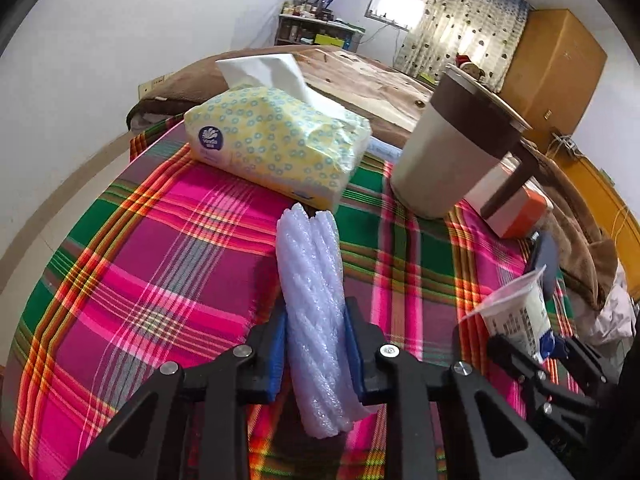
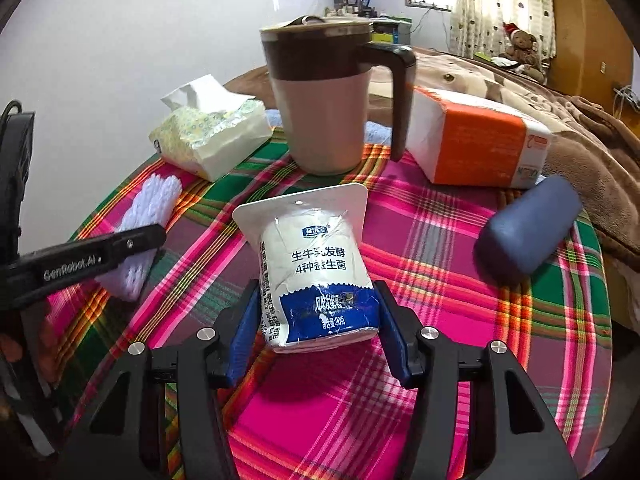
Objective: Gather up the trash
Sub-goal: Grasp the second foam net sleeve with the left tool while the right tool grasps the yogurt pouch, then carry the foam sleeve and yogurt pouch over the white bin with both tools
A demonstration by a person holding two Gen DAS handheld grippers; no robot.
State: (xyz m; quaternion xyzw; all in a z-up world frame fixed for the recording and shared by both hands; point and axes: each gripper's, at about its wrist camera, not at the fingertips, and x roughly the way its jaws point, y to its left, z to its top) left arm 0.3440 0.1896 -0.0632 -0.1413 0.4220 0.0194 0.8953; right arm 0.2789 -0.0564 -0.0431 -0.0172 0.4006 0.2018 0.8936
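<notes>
My left gripper is shut on a roll of white foam wrap and holds it over the plaid cloth. The roll also shows in the right wrist view, with the left gripper's arm across it. My right gripper is shut on a white and blue yogurt cup with its lid flap peeled up. The cup also shows in the left wrist view at the right edge.
On the round table with the plaid cloth stand a yellow tissue pack, a beige and brown lidded mug, an orange and white tissue pack and a dark blue case. A bed lies behind.
</notes>
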